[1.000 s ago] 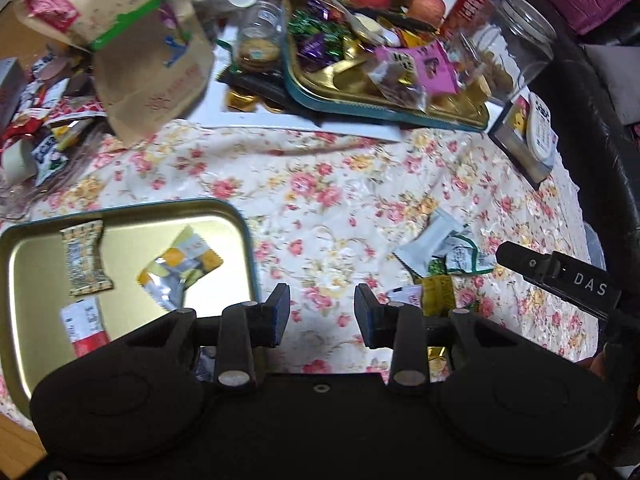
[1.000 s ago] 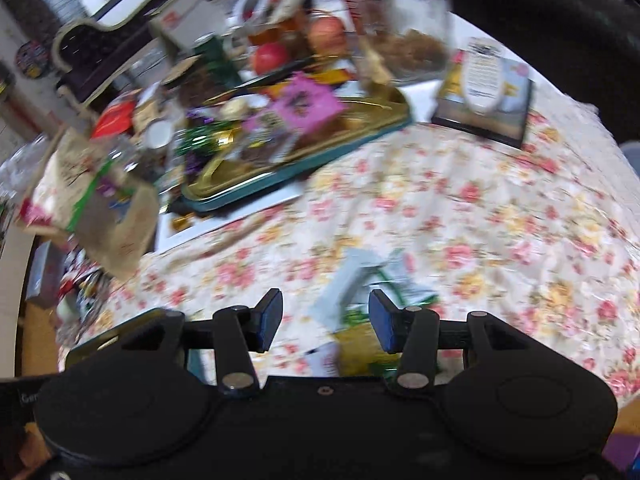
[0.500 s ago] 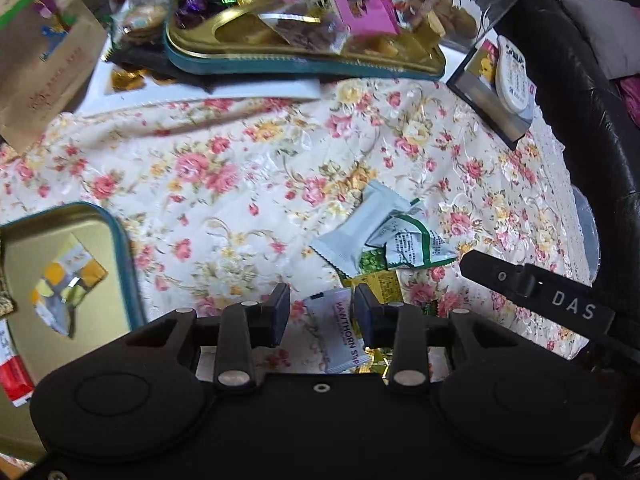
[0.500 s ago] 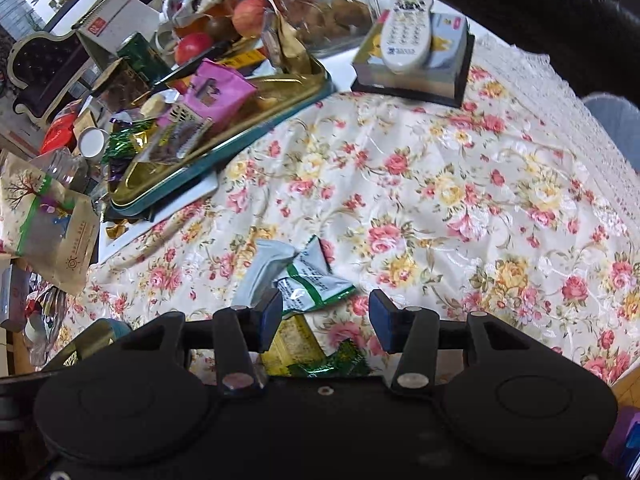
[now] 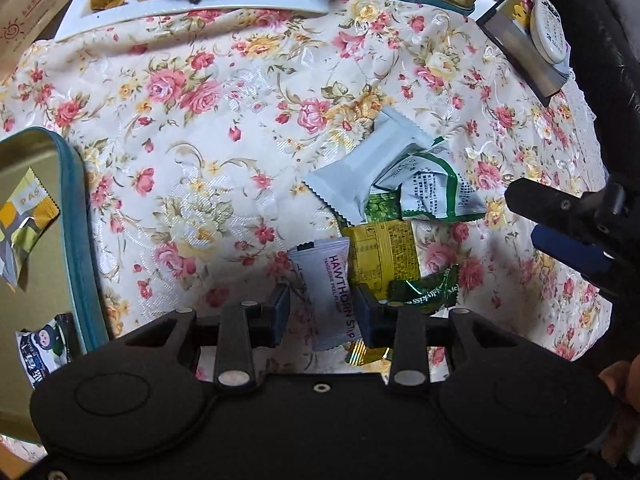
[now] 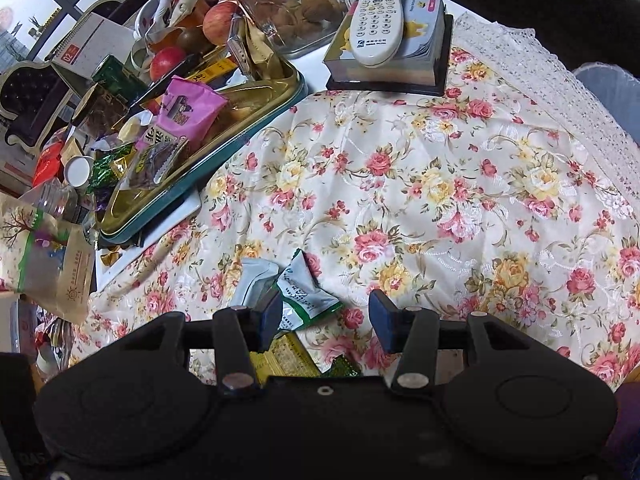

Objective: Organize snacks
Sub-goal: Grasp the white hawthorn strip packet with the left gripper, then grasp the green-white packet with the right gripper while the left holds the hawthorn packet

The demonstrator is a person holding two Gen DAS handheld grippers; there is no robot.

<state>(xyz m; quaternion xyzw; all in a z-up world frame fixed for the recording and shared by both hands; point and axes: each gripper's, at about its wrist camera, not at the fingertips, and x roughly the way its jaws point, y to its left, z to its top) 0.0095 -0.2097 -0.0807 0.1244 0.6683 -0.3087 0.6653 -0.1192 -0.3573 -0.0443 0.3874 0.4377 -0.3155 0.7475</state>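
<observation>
A small pile of snack packets lies on the floral tablecloth. My left gripper (image 5: pixel 322 312) is open, its fingers on either side of a white Hawthorn strip packet (image 5: pixel 330 286). Beside it lie a yellow packet (image 5: pixel 384 252), a dark green candy (image 5: pixel 428 290), a plain white packet (image 5: pixel 366 170) and a green-and-white packet (image 5: pixel 434 194). My right gripper (image 6: pixel 324 318) is open just above the green-and-white packet (image 6: pixel 306 294); it also shows at the right edge of the left wrist view (image 5: pixel 568 216). A gold tray (image 5: pixel 78 220) with a few packets sits at the left.
A second gold tray (image 6: pixel 256 136) full of snacks stands at the back, with apples and a glass jar (image 6: pixel 296 4) behind it. A remote (image 6: pixel 378 20) rests on a book at the back right. A paper bag (image 6: pixel 44 260) lies at the left.
My left gripper moved right and down from the left tray to the pile, now straddling the Hawthorn packet. My right gripper swung over the pile and lowered toward the green-and-white packet.
</observation>
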